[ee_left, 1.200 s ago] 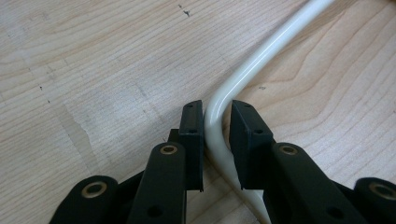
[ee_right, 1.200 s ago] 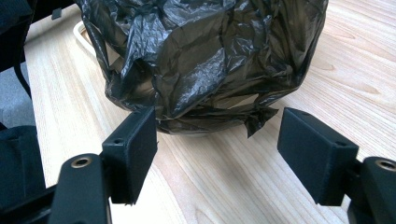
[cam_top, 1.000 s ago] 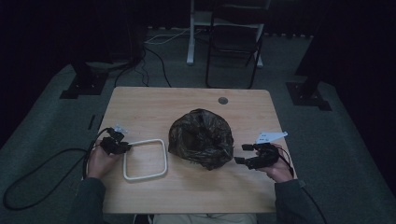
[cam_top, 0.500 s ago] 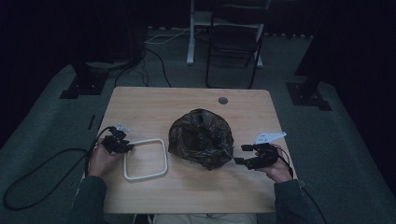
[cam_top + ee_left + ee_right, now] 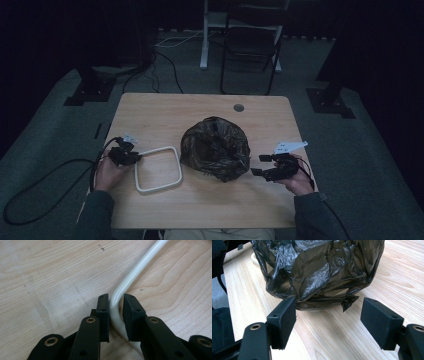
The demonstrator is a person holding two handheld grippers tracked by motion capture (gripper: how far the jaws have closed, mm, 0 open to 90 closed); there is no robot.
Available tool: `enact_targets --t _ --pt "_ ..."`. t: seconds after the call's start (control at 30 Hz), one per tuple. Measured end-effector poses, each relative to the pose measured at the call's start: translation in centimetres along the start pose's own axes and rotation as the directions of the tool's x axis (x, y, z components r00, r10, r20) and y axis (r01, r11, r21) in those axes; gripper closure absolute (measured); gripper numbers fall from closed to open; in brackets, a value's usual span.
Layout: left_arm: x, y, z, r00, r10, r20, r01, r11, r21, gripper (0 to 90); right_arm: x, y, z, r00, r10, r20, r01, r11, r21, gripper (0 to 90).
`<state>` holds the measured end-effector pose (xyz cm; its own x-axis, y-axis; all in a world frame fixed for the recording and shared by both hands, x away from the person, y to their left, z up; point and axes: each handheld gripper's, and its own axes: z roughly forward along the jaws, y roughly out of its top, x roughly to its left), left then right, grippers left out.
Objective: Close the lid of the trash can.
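Left gripper (image 5: pixel 115 312) jaws just narrowed around white frame (image 5: pixel 117 312) corner; right gripper (image 5: pixel 328 322) wide.

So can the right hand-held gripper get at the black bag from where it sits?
Probably yes. The right hand-held gripper is open and faces the black plastic bag, whose lower edge lies just ahead of its jaws with bare table between. The left hand-held gripper straddles the white wire frame, well clear.
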<state>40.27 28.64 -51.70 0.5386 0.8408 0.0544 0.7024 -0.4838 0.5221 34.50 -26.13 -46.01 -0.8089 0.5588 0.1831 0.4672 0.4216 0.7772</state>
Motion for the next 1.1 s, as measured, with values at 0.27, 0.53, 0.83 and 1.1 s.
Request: enact_targets --t 0.27,0.53,0.83,1.1 --pt "-0.08 0.10 0.04 0.9999 0.015 0.002 -0.015 0.9999 -0.001 73.6 0.02 -0.01 0.12 1.0000 0.000 -0.002 0.000 1.000 0.004 27.9" --pt "0.17 0.79 0.50 0.9983 0.042 0.040 -0.042 0.9991 -0.002 65.6 -0.03 -0.07 0.25 1.0000 0.001 -0.003 -0.001 1.000 0.008 27.9" --pt "0.02 0.38 0.41 0.9963 0.057 0.065 -0.055 0.9982 -0.023 76.4 -0.07 -0.04 0.09 1.0000 0.001 -0.002 -0.001 1.000 0.003 27.9" --pt "-0.12 0.42 0.30 0.9953 0.069 0.069 -0.068 0.9976 -0.009 73.3 -0.09 -0.05 0.02 1.0000 0.001 -0.001 -0.001 1.000 0.001 27.9"
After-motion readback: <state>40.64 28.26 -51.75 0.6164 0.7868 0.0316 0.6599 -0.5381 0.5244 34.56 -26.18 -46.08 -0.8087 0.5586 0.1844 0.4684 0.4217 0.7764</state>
